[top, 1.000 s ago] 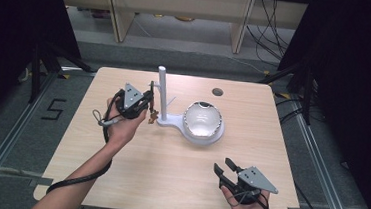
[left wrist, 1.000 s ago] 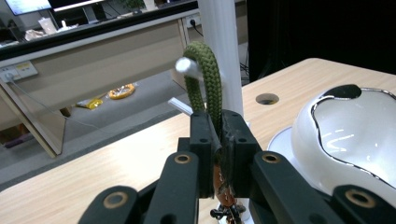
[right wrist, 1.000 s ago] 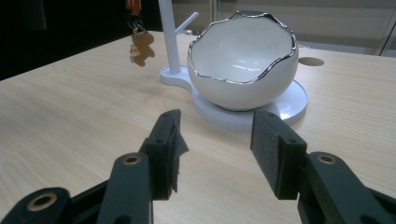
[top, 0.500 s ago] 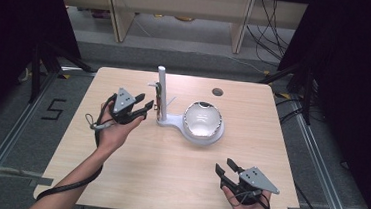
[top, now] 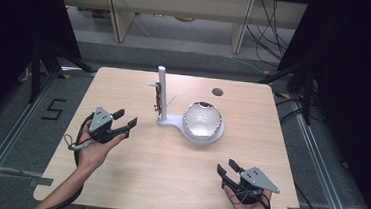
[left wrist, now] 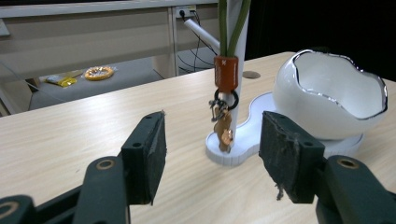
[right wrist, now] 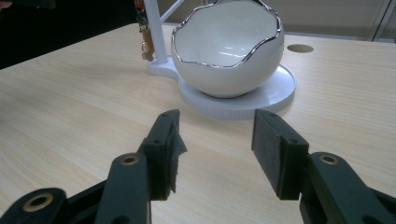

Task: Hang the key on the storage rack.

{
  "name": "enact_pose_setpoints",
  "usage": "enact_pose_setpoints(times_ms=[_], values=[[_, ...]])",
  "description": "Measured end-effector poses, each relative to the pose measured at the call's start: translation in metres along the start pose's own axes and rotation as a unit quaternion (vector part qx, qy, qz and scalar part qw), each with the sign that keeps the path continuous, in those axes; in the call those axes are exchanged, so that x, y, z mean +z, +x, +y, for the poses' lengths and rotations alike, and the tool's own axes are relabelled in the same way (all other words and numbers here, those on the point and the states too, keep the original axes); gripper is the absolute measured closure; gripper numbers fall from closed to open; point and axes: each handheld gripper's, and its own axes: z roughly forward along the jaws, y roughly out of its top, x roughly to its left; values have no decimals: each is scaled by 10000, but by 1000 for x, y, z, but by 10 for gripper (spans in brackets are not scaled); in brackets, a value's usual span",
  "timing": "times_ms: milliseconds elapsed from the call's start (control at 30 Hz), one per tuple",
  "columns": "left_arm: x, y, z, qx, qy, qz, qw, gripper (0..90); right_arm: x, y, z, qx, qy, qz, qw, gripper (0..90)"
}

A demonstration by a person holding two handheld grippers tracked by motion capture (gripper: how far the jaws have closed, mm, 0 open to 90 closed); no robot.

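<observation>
Since the earlier frames the left tool (top: pixel 124 121) has been drawn back from the white stand (top: pixel 160 95), and its jaws have just been opening with nothing between them. In the high view the keyring (top: pixel 158 96) is seen hanging on the stand's peg, beside the white bowl (top: pixel 202 120), while the right tool (top: pixel 229 170) rests near the surface's (top: pixel 168 173) front edge, well apart from both. In the left gripper view the jaws are spread and empty, and the keyring (left wrist: pixel 224 112) dangles by its green cord against the post. In the right gripper view the jaws are likewise apart and empty, aimed at the bowl (right wrist: pixel 229 51). The hanging is judged done; only withdrawal seems left
</observation>
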Motion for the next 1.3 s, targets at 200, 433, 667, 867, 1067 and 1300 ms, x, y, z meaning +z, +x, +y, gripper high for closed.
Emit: enact_pose_setpoints(times_ms=[200,433,667,867,1067,1300], values=[[-15,-29,-22,-1487,96,60,9888,400,2,-3,-4,-35,-15,-109,9999,525],[-27,-36,-46,-1567,133,107,9875,393,2,-5,-7,122,34,-168,9998,523],[-36,-43,-70,-1761,150,206,9840,386,5,-8,-10,83,112,-90,9999,521],[-41,-46,-77,-1750,5,319,9841,381,5,-6,-13,136,124,-82,9998,520],[-41,-44,-78,-1798,-25,289,9833,376,5,-5,-16,205,223,-55,9995,518],[-41,-44,-78,-1844,-11,313,9823,373,5,-5,-16,113,181,-78,9997,516]])
